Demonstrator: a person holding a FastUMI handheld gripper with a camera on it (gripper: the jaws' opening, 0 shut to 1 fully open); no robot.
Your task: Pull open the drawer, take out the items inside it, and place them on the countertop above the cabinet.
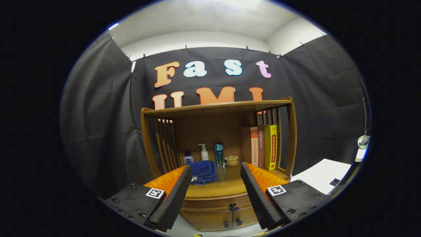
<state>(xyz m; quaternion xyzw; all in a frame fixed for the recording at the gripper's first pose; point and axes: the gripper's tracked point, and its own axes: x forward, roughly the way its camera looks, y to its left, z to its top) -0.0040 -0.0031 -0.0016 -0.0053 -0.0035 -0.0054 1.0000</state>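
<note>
The drawer (215, 203) sits shut in the front of the wooden cabinet (217, 215), just under the countertop's front edge, between and below the gripper (215, 171) fingers, which stand wide apart and hold nothing. It looks like solid wood, stiff and likely sliding with some drag; the small dark knob (234, 207) at its middle is the place to take hold, and being small and smooth it may slip from the pads, so a square, centred pinch seems wise. What lies inside is hidden, so its weight cannot be judged.

Beyond the fingers, the countertop (230, 186) is polished wood, with bare room near its front edge for setting things down. A folded blue cloth (203, 171) lies toward its left side. Further back, along the rear edge, stand a small dark bottle (188, 157), a white pump bottle (204, 152), a blue glass (219, 155) and a small cup (232, 160); several books (263, 144) stand upright in the right rear corner. Above runs a shelf (217, 107), with black cloth walls behind.
</note>
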